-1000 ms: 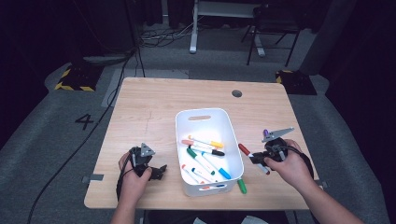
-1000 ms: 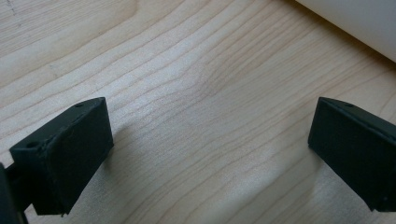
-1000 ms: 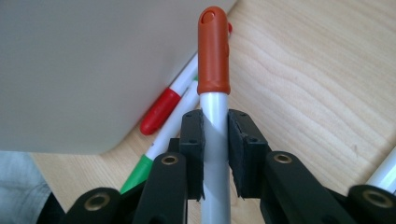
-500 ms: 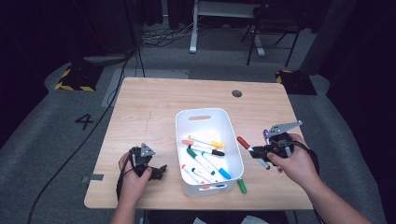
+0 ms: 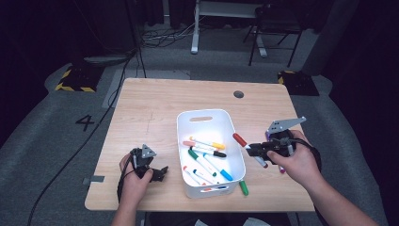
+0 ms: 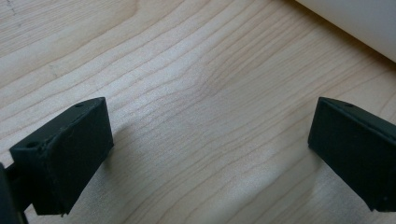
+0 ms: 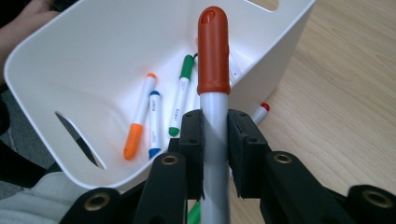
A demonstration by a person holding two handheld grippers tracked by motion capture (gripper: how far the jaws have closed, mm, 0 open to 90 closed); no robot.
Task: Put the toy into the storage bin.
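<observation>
Red-capped marker (image 7: 214, 93) — clamped in the right hand-held gripper (image 5: 256, 149) — has risen off the worktop (image 5: 155, 108) since a second ago, nearing the white bin (image 5: 207, 117); left hand-held gripper (image 6: 205, 149) rests wide, empty.

- The marker (image 5: 248, 149) (image 7: 214, 88) has a grey-white barrel and a red cap, which is on.
- It is clear of the table, just right of the bin (image 5: 184, 141) (image 7: 60, 56), cap end nearest the bin's rim.
- Its barrel is pinched between two black pads.
</observation>
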